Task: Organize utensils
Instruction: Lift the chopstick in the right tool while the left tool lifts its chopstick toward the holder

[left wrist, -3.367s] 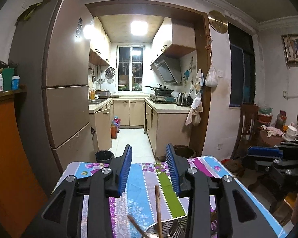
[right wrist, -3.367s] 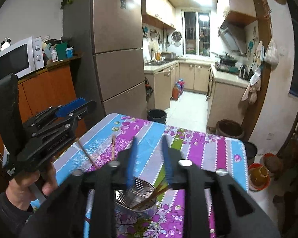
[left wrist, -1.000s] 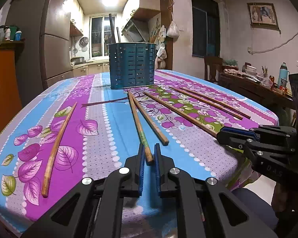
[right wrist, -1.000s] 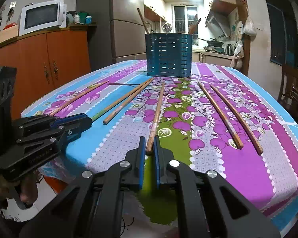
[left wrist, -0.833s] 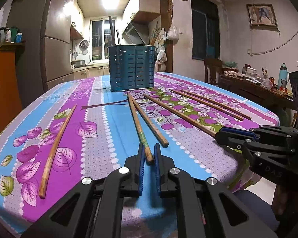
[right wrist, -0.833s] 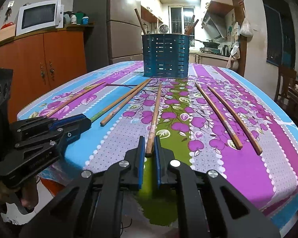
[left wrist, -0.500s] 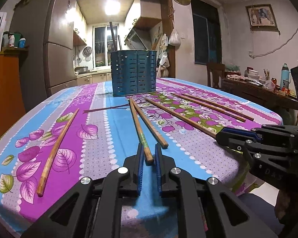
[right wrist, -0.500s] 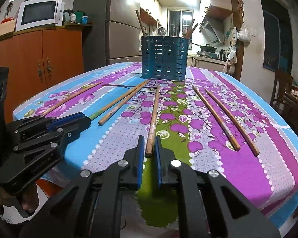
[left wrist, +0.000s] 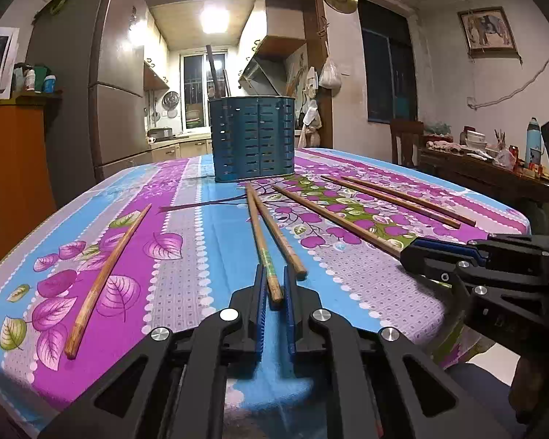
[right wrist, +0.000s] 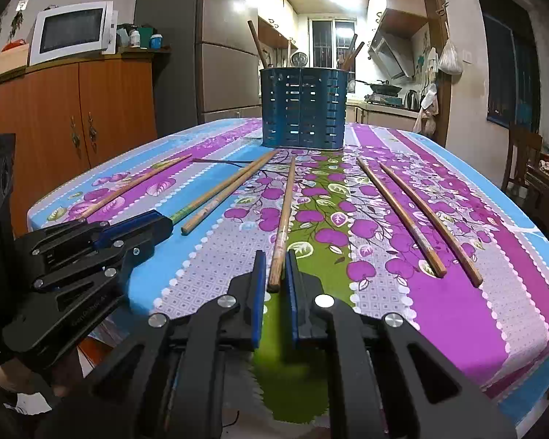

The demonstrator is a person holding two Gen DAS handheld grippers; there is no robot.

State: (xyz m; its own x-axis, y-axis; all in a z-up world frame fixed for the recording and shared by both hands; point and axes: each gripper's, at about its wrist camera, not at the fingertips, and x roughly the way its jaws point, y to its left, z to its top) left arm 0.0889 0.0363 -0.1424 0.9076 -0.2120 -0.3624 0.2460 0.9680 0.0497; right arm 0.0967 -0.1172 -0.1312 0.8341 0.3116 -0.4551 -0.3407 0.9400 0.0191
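Note:
A blue perforated utensil holder stands at the table's far end with a few sticks in it. Several wooden chopsticks lie on the floral tablecloth. My left gripper is shut on the near end of a green-tipped chopstick, low at the table's near edge; it also shows in the right wrist view. My right gripper is shut on the near end of another chopstick; it also shows in the left wrist view.
A loose chopstick lies at the left, one beside the held one, and a pair at the right. A fridge, an orange cabinet with a microwave, and a chair surround the table.
Both grippers came down from above the holder to the table's near edge and closed on chopstick ends. Over the last second both have held their grip with only slight shifts.

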